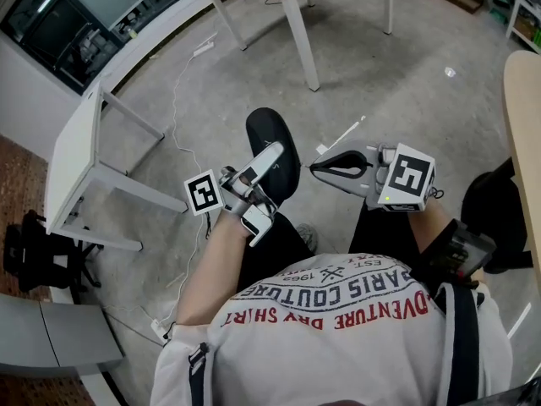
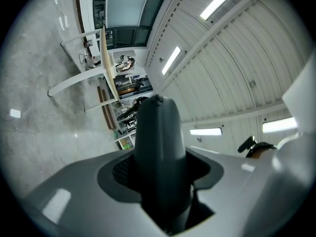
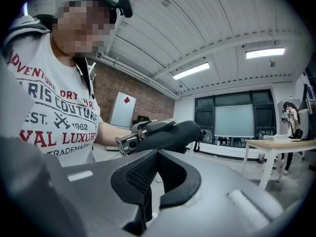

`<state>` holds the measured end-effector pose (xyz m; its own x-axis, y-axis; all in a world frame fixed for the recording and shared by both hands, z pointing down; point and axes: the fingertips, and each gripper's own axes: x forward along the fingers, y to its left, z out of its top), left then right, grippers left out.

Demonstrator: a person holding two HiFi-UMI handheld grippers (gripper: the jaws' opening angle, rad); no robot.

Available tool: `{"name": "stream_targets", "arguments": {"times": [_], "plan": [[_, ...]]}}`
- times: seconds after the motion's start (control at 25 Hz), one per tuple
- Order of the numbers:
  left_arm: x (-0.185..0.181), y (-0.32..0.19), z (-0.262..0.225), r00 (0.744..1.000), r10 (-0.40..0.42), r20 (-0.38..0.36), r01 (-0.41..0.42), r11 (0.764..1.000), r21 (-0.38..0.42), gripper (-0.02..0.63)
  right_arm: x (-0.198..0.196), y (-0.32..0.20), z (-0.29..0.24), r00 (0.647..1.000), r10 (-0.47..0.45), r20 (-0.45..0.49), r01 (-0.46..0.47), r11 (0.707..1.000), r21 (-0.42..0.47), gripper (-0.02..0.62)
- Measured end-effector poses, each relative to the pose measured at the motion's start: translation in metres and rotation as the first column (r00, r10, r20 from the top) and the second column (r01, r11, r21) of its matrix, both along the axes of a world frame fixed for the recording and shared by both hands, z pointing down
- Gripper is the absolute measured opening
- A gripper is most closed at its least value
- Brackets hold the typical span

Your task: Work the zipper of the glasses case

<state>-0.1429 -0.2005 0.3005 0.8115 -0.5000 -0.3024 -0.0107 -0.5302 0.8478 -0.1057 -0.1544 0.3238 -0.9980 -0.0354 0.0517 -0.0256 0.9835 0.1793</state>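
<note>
Left gripper (image 1: 269,163) jaws clamp the black case (image 1: 275,129) mid-air over the lap (image 1: 283,239), likely steadying it so the right gripper (image 1: 314,167), jaws closed empty just beside it, can reach the zipper pull (image 3: 198,141).

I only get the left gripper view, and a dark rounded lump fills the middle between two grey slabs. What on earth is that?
Observer: The head view shows it whole. It is a black oval glasses case, clamped by the left claw and held in the air in front of the person.
Visitor: And the other claw?
Observer: The right claw points at the case's side. Its tips are together with nothing between them, and they stop just short of the case.
Visitor: Is there a zipper pull to grab?
Observer: In the right gripper view a small dark tab hangs from the case's end. It is probably the pull.
</note>
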Motion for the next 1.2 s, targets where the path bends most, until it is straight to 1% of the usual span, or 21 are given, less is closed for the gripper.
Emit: {"name": "stream_targets", "arguments": {"times": [0.12,0.28,0.44,0.6,0.76,0.92,1.08,1.2], "plan": [[-0.006,-0.004,0.005,0.999,-0.038,0.010,0.038,0.999,0.004,0.252,-0.003,0.002,0.005,1.000,-0.027,-0.006,0.027,1.000,-0.002,-0.001],[-0.008,-0.010,0.003,0.997,-0.076,-0.032,0.076,0.997,-0.004,0.252,-0.001,0.008,0.009,0.999,-0.032,-0.031,0.032,0.999,-0.004,-0.002],[-0.009,-0.013,0.004,0.993,-0.108,-0.037,0.108,0.994,-0.001,0.252,0.000,0.008,0.011,0.999,-0.032,-0.031,0.032,0.999,-0.020,0.000],[-0.013,-0.018,0.006,0.987,-0.147,-0.058,0.147,0.989,-0.011,0.252,-0.001,0.011,0.017,0.999,-0.039,-0.037,0.038,0.999,-0.024,0.000],[-0.017,-0.022,0.007,0.978,-0.193,-0.080,0.191,0.981,-0.026,0.253,-0.004,0.014,0.020,0.998,-0.046,-0.044,0.045,0.999,-0.009,0.000],[-0.020,-0.023,0.013,0.970,-0.221,-0.100,0.215,0.975,-0.061,0.253,-0.006,0.016,0.022,0.998,-0.042,-0.048,0.041,0.999,-0.027,0.000],[-0.025,-0.026,0.017,0.954,-0.264,-0.141,0.252,0.963,-0.097,0.253,-0.009,0.022,0.027,0.997,-0.071,-0.041,0.069,0.997,-0.034,0.000],[-0.025,-0.025,0.014,0.946,-0.278,-0.168,0.265,0.959,-0.098,0.253,-0.012,0.028,0.028,0.995,-0.093,-0.040,0.092,0.995,-0.035,0.000]]}}
